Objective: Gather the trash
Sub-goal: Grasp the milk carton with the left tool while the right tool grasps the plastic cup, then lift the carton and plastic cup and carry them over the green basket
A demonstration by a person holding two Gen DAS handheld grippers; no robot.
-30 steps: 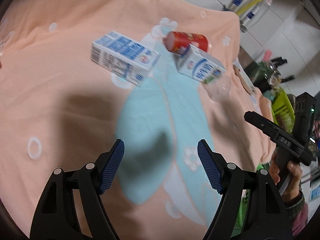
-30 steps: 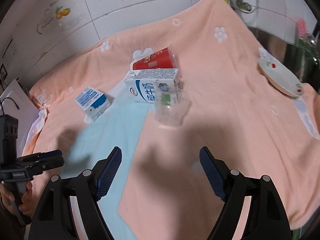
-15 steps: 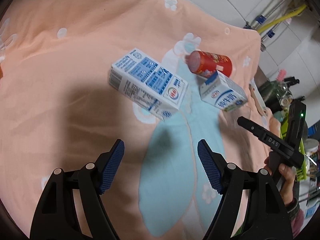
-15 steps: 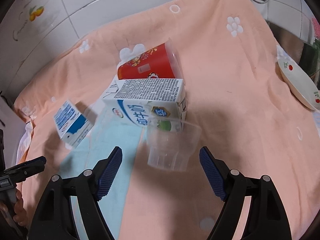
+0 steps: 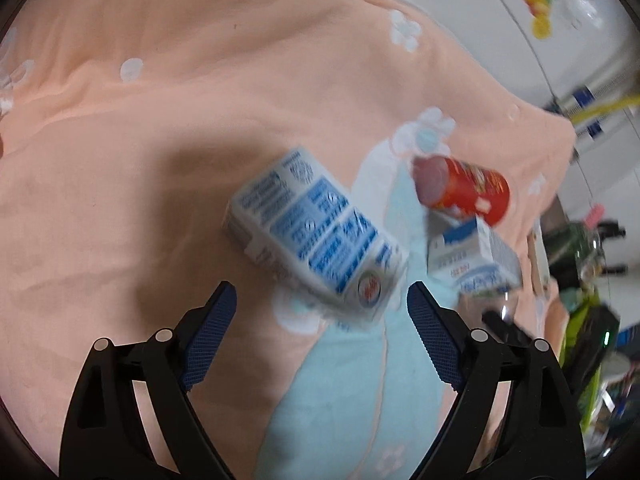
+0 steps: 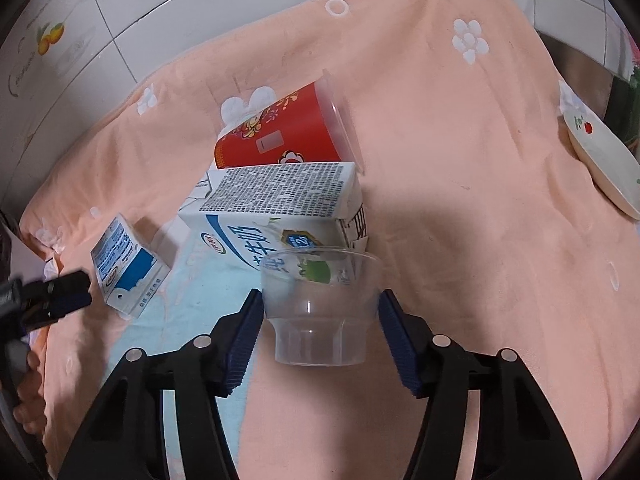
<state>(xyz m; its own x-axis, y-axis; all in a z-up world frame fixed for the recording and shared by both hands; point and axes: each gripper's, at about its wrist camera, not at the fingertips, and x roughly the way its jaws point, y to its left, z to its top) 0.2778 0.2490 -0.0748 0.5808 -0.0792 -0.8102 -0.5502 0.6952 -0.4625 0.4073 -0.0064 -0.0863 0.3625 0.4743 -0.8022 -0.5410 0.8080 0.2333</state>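
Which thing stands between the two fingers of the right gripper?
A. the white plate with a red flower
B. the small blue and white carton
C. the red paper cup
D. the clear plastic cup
D: in the right wrist view the clear plastic cup stands upright between the blue pads of the right gripper, whose jaws are closing on it, with both pads at its sides.

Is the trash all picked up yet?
Not yet; nothing looks collected. The right gripper is closing around the clear plastic cup. The left gripper is opening toward the small blue carton. The big milk carton and red cup lie untouched.
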